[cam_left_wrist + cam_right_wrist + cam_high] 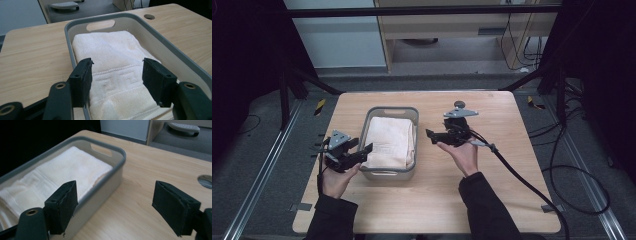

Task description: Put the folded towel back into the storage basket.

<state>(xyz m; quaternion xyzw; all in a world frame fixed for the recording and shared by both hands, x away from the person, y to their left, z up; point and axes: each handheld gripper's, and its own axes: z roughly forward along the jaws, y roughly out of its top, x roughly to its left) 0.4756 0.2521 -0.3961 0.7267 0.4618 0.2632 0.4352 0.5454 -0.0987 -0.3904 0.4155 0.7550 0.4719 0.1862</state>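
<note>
1. Wood-grain table (492, 200): light top, rounded corners, with a round cable hole (149, 16) near its far edge. Dark floor with cables lies around it.
2. Grey plastic bin (412, 112): sits slightly left of the table's centre, long axis running away from the person. It has cut-out handle slots in both end walls; the far slot (100, 25) is seen from the left gripper view.
3. Folded towel (388, 141): cream terry cloth lying flat inside the bin and covering most of its floor. A woven border band (117, 75) runs across the end nearer the person. Nothing is holding it.
4. Left gripper (117, 77): at the bin's near-left corner, pointing over the near end of the towel. Jaws spread wide with nothing between the pads; the towel shows in the gap below them, not pinched. One finger (83, 75) sits above the bin's left wall.
5. Right gripper (113, 205): held above bare table just right of the bin, pointing toward the bin's side wall. Jaws spread wide with nothing in them, well clear of the towel. Its cable (522, 180) trails off toward the table's near-right edge.
</note>
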